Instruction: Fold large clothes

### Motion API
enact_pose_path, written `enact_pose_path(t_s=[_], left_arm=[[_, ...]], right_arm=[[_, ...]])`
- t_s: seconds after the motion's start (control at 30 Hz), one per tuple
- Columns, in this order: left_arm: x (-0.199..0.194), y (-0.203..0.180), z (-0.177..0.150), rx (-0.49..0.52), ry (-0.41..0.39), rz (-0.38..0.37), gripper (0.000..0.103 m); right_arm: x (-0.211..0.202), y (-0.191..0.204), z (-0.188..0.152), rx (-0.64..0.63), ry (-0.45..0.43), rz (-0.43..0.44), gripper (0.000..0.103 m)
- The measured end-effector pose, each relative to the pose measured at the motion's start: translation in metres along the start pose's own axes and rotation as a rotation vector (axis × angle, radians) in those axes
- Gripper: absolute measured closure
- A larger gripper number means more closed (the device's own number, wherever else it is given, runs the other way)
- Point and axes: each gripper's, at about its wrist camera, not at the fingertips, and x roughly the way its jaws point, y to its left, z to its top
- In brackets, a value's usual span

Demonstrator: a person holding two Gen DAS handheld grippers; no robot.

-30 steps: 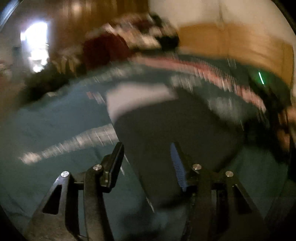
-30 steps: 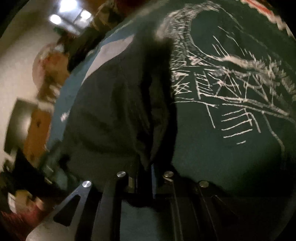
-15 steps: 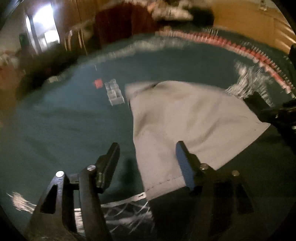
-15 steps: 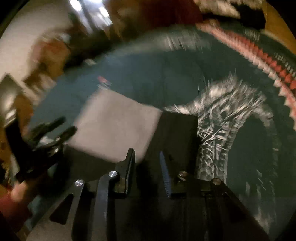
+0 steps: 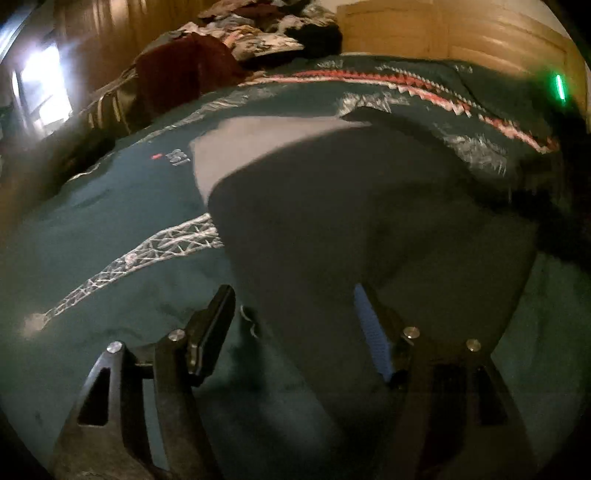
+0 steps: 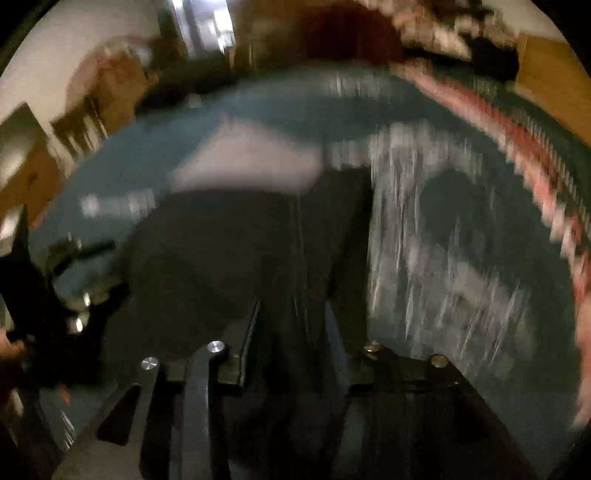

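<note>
A large dark grey garment (image 5: 332, 221) lies on the teal bedspread (image 5: 92, 258), with a lighter grey part (image 5: 251, 144) showing at its far end. My left gripper (image 5: 291, 314) hovers low over its near left edge; the jaws are opening and no cloth is pinched between them. In the blurred right wrist view the same garment (image 6: 229, 266) runs under my right gripper (image 6: 291, 328). Its jaws are opening, with dark cloth lying between the fingers but not pressed. The left gripper (image 6: 62, 288) shows at that view's left edge, held by a hand.
A pile of mixed clothes (image 5: 266, 33) and a dark red garment (image 5: 184, 74) sit at the bed's far end. A wooden headboard (image 5: 461, 33) stands behind. A red and white trim (image 5: 424, 88) crosses the bedspread. Wooden furniture (image 6: 33, 177) stands to the left.
The right gripper was shut on the dark cloth and now stands apart. The left jaws have widened. The dark part now covers most of the light grey part seen half a second ago.
</note>
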Motion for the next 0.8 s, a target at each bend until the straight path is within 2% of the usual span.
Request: enact_pose_path(t_s=[0.03, 0.07, 0.17, 0.2, 0.23, 0.27, 0.3, 0.37, 0.4, 0.47, 0.53, 0.63, 0.67, 0.7, 0.8], left_arm=[[-0.006, 0.0, 0.005, -0.009, -0.009, 0.015, 0.035], [-0.015, -0.001, 0.008, -0.021, -0.023, 0.035, 0.036], [-0.041, -0.002, 0.002, -0.066, -0.075, 0.05, 0.033], [-0.044, -0.003, -0.005, -0.076, -0.074, 0.062, 0.027], [-0.04, -0.004, -0.014, -0.084, -0.039, 0.078, 0.023], [-0.033, -0.003, -0.023, -0.093, -0.007, 0.088, 0.022], [-0.026, 0.0, -0.031, -0.124, 0.022, 0.081, 0.022], [-0.027, 0.006, -0.027, -0.16, 0.028, 0.069, 0.021], [-0.038, 0.005, -0.021, -0.161, 0.013, 0.095, 0.022], [-0.056, 0.007, -0.018, -0.171, -0.018, 0.118, 0.022], [-0.073, 0.013, -0.022, -0.204, -0.027, 0.148, 0.018], [-0.083, 0.024, -0.048, -0.299, 0.026, 0.187, 0.014], [-0.082, 0.027, -0.058, -0.336, 0.055, 0.192, 0.014], [-0.08, 0.03, -0.068, -0.372, 0.084, 0.191, 0.014], [-0.071, 0.031, -0.09, -0.443, 0.165, 0.184, 0.013]], right_arm=[[0.011, -0.002, -0.012, 0.014, 0.026, 0.007, 0.063], [0.012, -0.003, -0.017, 0.011, -0.006, -0.002, 0.063], [-0.003, 0.002, -0.007, 0.009, -0.018, -0.033, 0.059], [-0.016, 0.004, -0.007, 0.015, -0.065, -0.023, 0.052], [-0.026, 0.007, -0.011, 0.019, -0.107, -0.025, 0.046], [-0.026, 0.01, -0.018, 0.023, -0.117, -0.035, 0.034], [-0.021, 0.014, -0.026, 0.029, -0.099, -0.034, 0.032], [0.001, 0.018, -0.049, 0.036, -0.026, -0.025, 0.032], [-0.003, 0.02, -0.054, 0.035, -0.061, -0.05, 0.029], [-0.013, 0.022, -0.049, 0.065, -0.03, -0.063, 0.029], [-0.042, 0.028, -0.046, 0.079, -0.09, -0.06, 0.029], [-0.078, 0.046, -0.06, 0.053, -0.168, -0.076, 0.02], [-0.083, 0.052, -0.068, 0.038, -0.171, -0.088, 0.011], [-0.083, 0.059, -0.079, 0.012, -0.151, -0.11, 0.008], [-0.074, 0.071, -0.111, -0.013, -0.044, -0.157, 0.008]])
